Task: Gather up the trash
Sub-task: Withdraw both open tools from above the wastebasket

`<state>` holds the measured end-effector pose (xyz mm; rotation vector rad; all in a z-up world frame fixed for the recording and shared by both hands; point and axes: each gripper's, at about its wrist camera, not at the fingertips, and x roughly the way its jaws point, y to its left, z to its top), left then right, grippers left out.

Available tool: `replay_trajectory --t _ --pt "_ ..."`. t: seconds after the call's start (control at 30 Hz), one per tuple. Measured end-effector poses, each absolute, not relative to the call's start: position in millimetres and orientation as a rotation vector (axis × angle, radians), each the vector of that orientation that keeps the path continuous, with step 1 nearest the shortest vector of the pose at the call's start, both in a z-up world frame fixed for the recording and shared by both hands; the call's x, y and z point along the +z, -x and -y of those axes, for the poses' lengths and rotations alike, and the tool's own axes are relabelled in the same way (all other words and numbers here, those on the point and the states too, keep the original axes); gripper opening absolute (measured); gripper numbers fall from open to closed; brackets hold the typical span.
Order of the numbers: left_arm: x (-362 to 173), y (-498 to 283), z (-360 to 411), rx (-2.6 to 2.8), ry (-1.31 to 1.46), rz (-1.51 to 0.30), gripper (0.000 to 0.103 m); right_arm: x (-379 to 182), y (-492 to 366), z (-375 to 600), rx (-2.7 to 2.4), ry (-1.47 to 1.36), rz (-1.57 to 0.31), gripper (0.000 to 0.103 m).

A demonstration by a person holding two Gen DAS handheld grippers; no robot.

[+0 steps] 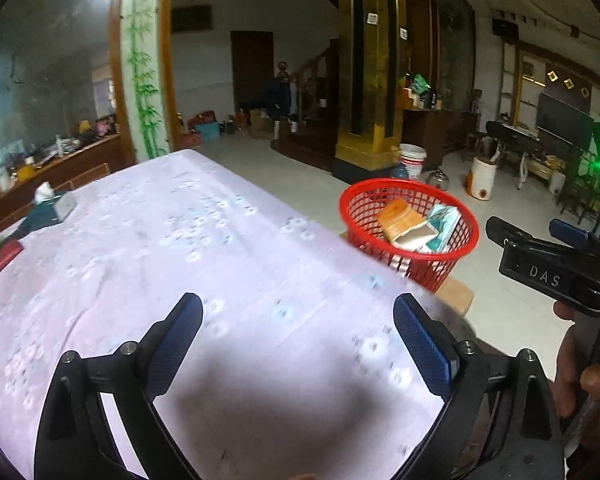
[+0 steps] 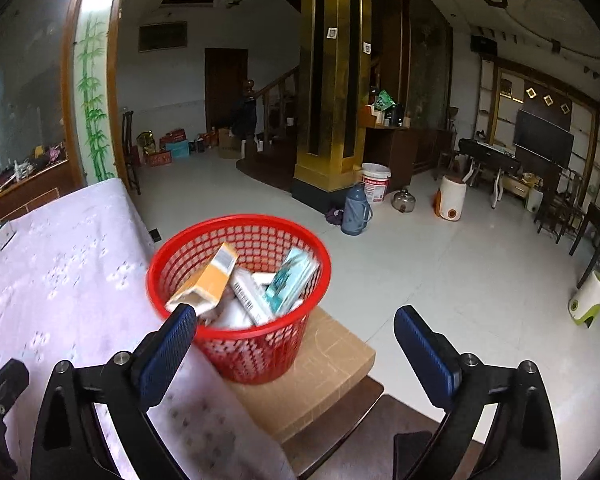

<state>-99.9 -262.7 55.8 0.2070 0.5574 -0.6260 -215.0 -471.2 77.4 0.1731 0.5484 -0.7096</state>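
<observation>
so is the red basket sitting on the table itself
No, in the right wrist view the red basket stands on a cardboard box beside the table, not on its cloth.

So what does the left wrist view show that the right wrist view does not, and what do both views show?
Only the left wrist view shows the right gripper from outside, beside the basket, and a red item at the table's far left. Only the right wrist view shows the cardboard box fully under the basket and the blue thermos on the floor. Both show the red basket holding boxes, the tablecloth, the tissue box, and open grippers.
</observation>
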Motion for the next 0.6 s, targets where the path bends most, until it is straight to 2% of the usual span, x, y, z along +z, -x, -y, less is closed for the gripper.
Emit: replay_trajectory --t 0.4,0.6 --pt "47.1 136.1 220.0 -0.473 -0.221 -0.535 0.098 76.8 238.4 433.7 -0.688 -0.149 -0.532 0.101" --pt "45.0 141.8 222.8 -0.424 -0.28 -0.517 0.098 78.3 233.7 426.3 -0.686 -0.141 -0.534 0.101"
